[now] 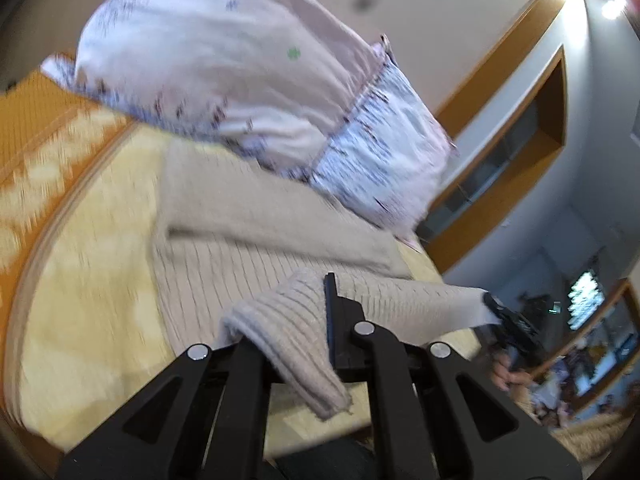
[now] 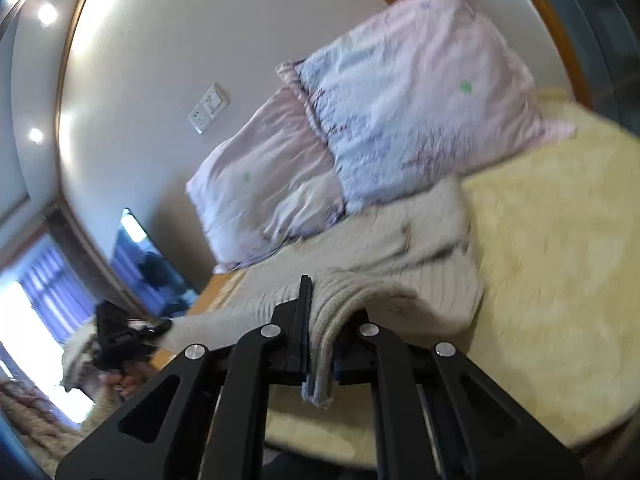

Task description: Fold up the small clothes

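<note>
A beige ribbed knit sweater (image 1: 248, 248) lies on the yellow bed cover (image 1: 92, 240), one sleeve folded across its body. My left gripper (image 1: 316, 320) is shut on the sweater's hem corner, which drapes over the fingers. My right gripper (image 2: 316, 320) is shut on the other hem corner (image 2: 340, 304), several layers pinched between the jaws. The hem edge is stretched taut and lifted between them. The right gripper also shows in the left wrist view (image 1: 500, 316), and the left gripper in the right wrist view (image 2: 160, 326). The sweater in the right wrist view (image 2: 400, 240) reaches back toward the pillows.
Two pink floral pillows (image 1: 248, 80) (image 2: 420, 88) rest against the headboard wall, just behind the sweater. An orange patterned blanket (image 1: 36, 152) lies at the bed's left. The bed edge (image 2: 360, 448) runs close below my grippers. A window (image 2: 28, 320) and a TV (image 2: 140, 264) are off to the side.
</note>
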Demonstrator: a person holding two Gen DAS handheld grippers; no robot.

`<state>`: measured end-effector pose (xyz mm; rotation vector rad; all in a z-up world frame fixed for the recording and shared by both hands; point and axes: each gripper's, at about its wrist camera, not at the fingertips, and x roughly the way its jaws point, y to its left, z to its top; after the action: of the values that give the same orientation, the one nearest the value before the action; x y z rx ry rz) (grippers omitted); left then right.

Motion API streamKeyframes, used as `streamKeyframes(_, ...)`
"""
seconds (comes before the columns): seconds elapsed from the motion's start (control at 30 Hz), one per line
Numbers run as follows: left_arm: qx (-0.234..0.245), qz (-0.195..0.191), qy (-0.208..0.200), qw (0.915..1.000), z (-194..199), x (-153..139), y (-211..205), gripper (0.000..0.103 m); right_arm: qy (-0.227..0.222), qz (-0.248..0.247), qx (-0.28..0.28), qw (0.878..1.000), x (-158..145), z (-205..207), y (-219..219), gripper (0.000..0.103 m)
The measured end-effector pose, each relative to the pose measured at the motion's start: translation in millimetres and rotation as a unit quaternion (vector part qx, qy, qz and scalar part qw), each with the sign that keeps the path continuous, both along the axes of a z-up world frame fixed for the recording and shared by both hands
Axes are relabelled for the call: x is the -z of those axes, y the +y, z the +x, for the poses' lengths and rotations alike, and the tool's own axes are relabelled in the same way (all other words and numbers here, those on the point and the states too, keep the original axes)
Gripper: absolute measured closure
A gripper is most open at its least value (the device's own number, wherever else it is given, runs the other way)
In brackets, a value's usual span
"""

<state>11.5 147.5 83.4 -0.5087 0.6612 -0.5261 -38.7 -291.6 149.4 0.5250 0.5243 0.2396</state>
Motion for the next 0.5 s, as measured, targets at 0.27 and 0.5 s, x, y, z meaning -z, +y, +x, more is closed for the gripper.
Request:
streamKeyframes(0.27,-0.034,0.07,-0.016,0.9969,68,-27,-19,0.098,-0.009,-0.078,0.031,0.996,-12,58,9,0.095)
streamKeyframes(0.5,-0.041,0.096,-0.021,0.9943,121,-43,-29,0.098,-0.002,-0.082,0.055,0.995,-7,106,-1,0.095)
